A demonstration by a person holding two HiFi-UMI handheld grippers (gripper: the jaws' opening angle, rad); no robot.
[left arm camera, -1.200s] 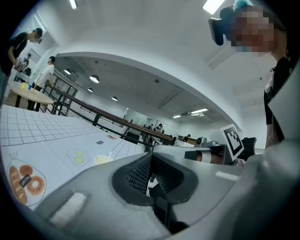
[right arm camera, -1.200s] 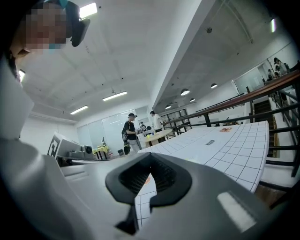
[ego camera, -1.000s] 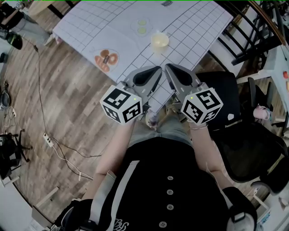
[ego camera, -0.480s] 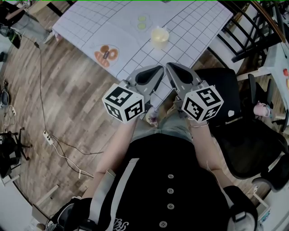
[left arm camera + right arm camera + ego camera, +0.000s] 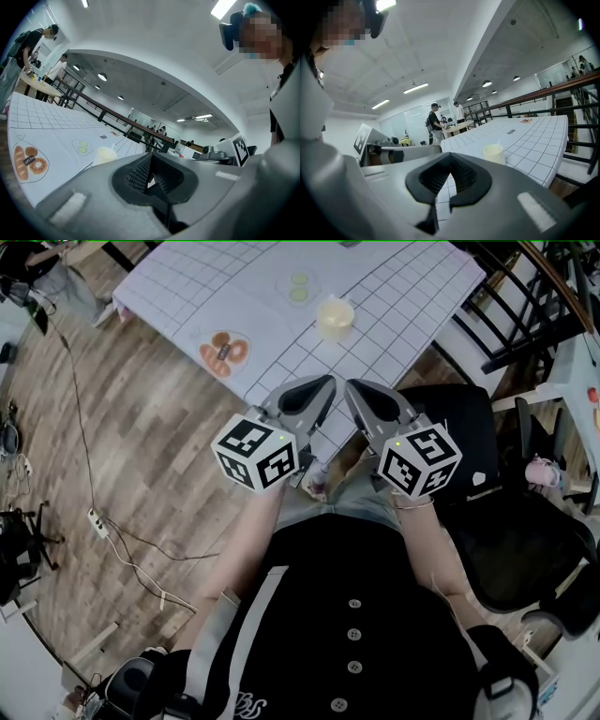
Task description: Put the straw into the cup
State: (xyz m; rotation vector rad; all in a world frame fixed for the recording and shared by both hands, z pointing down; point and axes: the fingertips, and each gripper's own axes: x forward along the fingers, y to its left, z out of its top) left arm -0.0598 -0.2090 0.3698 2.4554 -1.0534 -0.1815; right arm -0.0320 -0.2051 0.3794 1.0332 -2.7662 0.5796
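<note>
A pale yellow cup (image 5: pixel 335 317) stands on the white gridded table (image 5: pixel 403 287), beyond both grippers. It also shows as the cup (image 5: pixel 105 154) in the left gripper view and the cup (image 5: pixel 493 152) in the right gripper view, where a thin white straw (image 5: pixel 498 142) seems to stick up from it. My left gripper (image 5: pixel 326 382) and right gripper (image 5: pixel 349 383) hover side by side over the table's near edge, well short of the cup. In their own views the left gripper (image 5: pixel 151 155) and right gripper (image 5: pixel 451 153) both have their jaws together with nothing between them.
Printed doughnuts (image 5: pixel 225 351) and green circles (image 5: pixel 299 287) mark the tablecloth. A black office chair (image 5: pixel 525 521) stands at the right and black railings at the top right. Cables (image 5: pixel 103 531) trail over the wooden floor at the left. People (image 5: pixel 435 123) stand at a far table.
Both grippers stay shut and side by side, hardly shifting. The cup has not moved.
</note>
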